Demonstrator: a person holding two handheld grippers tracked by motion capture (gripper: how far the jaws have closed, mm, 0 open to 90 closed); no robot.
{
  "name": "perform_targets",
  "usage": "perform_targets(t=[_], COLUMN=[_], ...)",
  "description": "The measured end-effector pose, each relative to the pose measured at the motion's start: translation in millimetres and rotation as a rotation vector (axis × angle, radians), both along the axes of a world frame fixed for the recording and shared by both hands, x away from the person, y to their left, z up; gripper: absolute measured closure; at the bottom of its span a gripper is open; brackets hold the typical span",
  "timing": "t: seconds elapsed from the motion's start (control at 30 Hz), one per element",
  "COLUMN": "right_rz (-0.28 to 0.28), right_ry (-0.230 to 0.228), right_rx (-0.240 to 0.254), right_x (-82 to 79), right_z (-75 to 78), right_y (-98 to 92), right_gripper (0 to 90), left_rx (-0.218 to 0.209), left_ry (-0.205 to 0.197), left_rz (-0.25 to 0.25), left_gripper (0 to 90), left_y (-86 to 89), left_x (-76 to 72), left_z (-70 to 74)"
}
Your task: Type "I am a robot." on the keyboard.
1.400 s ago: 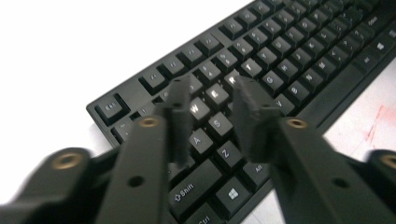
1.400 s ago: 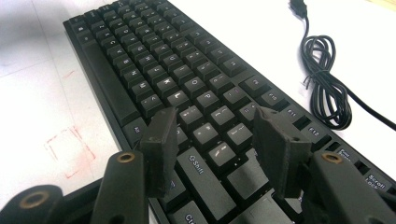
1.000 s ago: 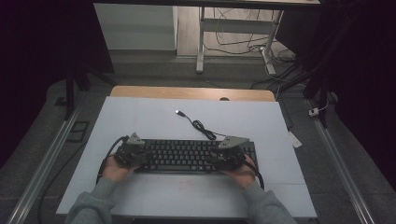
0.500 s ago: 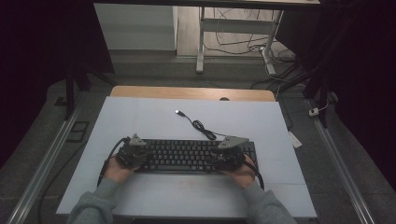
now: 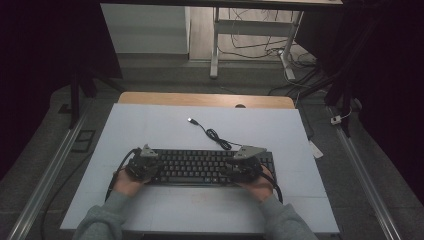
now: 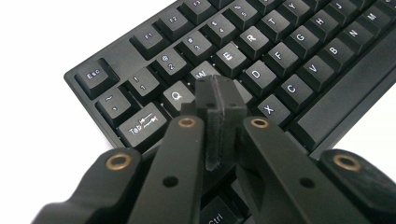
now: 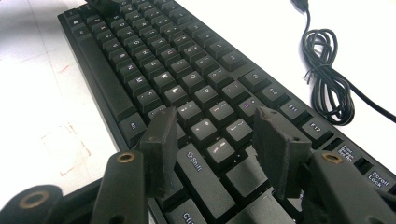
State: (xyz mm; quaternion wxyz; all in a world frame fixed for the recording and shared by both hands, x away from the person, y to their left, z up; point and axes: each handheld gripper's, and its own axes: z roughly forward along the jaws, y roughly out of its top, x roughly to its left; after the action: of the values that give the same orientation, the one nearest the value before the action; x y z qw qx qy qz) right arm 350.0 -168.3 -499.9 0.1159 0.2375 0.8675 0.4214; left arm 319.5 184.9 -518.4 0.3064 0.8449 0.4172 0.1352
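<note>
My work surface is a pale grey-white board [image 5: 150, 125] laid on a wooden table whose light brown edge [image 5: 200, 99] shows along the far side. Beyond it I see a grey floor [image 5: 165, 75], the metal legs of another desk [image 5: 215, 50] with loose cables [image 5: 250, 42] trailing under it, and a light panel or cabinet side [image 5: 145, 27]. Both sides of the room fall off into darkness, and pale metal rails [image 5: 45, 180] [image 5: 367, 185] run along the floor on either side of my table.
</note>
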Motion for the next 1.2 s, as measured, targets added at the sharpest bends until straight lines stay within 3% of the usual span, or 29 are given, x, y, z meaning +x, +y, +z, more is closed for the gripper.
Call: perform_targets(t=[0.23,0.43,0.53,0.63,0.83,1.2], right_rz=[0.002,0.001,0.000,-0.002,-0.006,-0.007], right_ry=[0.001,-0.001,-0.003,-0.004,-0.005,-0.005], right_rx=[0.001,0.004,0.005,0.007,0.013,0.015], right_x=[0.5,0.7,0.7,0.7,1.4,1.4], right_z=[0.4,0.4,0.8,1.6,2.5,3.6], right_y=[-0.8,-1.0,-1.4,-2.3,-4.1,-4.7], right_gripper=[50.6,50.6,50.6,50.6,50.4,50.4], left_rx=[-0.052,-0.137,-0.166,-0.196,-0.220,-0.207], left_ry=[-0.053,-0.078,-0.098,-0.111,-0.125,-0.097], left_rz=[0.003,-0.010,-0.015,-0.010,0.004,-0.001], left_gripper=[88.8,84.6,75.1,55.3,41.0,34.7], left_y=[6.2,10.8,12.9,14.5,15.9,12.5], left_x=[-5.4,-10.2,-13.4,-16.9,-20.4,-18.8], left_z=[13.6,25.3,32.1,40.0,47.5,44.8])
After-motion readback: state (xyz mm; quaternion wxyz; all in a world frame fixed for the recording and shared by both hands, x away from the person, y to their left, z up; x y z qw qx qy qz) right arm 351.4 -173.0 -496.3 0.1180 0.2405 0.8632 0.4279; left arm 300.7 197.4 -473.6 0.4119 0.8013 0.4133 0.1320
